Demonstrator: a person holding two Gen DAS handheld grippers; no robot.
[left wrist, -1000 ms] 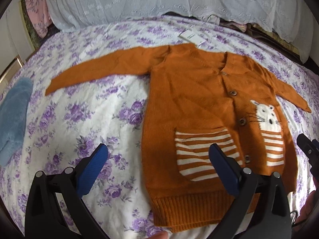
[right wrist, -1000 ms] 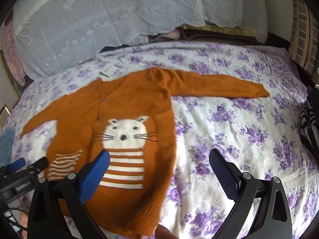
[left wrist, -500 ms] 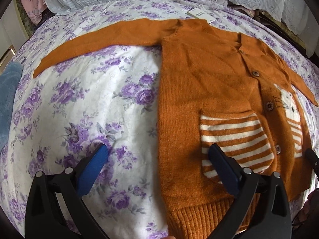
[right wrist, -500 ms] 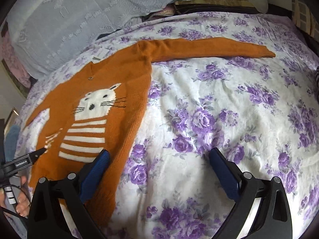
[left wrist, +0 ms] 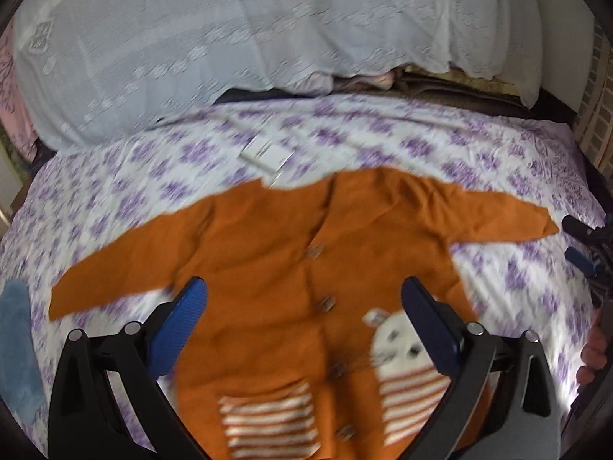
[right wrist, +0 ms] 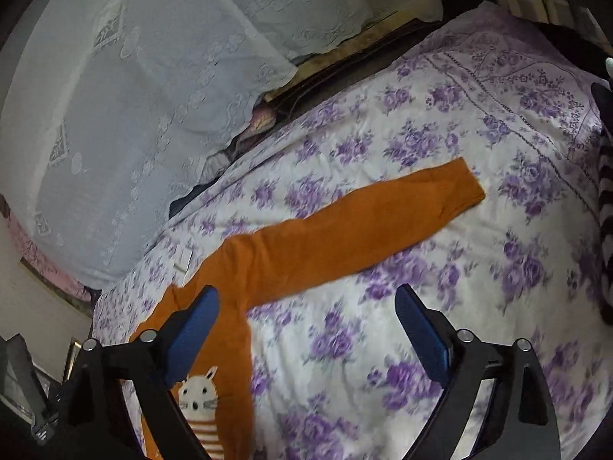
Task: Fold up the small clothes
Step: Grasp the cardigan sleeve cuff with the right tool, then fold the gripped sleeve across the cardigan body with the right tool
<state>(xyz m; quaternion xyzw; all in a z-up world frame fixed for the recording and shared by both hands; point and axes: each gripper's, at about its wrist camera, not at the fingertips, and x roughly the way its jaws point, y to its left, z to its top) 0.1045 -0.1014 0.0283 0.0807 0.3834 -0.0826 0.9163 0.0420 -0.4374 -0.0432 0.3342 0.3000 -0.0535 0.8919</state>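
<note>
On the bed (left wrist: 498, 142), covered by a white sheet with purple flowers, an orange knitted cardigan (left wrist: 268, 268) lies flat with its front up and both sleeves spread outward. A row of buttons (left wrist: 325, 303) runs down its middle. A striped pocket (left wrist: 268, 418) sits on the near left part of the front, and a white cat motif (left wrist: 402, 341) over white stripes sits on the near right part. In the left wrist view the picture is blurred, so fine detail is not legible.

A white paper tag (left wrist: 266, 155) lies on the sheet just beyond the collar. A white lace cover (left wrist: 230, 38) drapes over the bedding at the far side. A blue fuzzy item (left wrist: 17, 341) lies at the left edge of the bed, apart from the left sleeve.

The left hand-held gripper (left wrist: 304, 326) hangs above the cardigan's chest, jaws wide apart and holding nothing. The right hand-held gripper (right wrist: 306, 329) is likewise spread wide and empty; it hovers above the sheet just beside the garment's right side, near the armpit. The right sleeve (right wrist: 364, 226) stretches from the shoulder toward the far right, with its cuff lying flat on the sheet. A striped dark-and-white item (right wrist: 605, 237) shows at the right edge of the bed.
</note>
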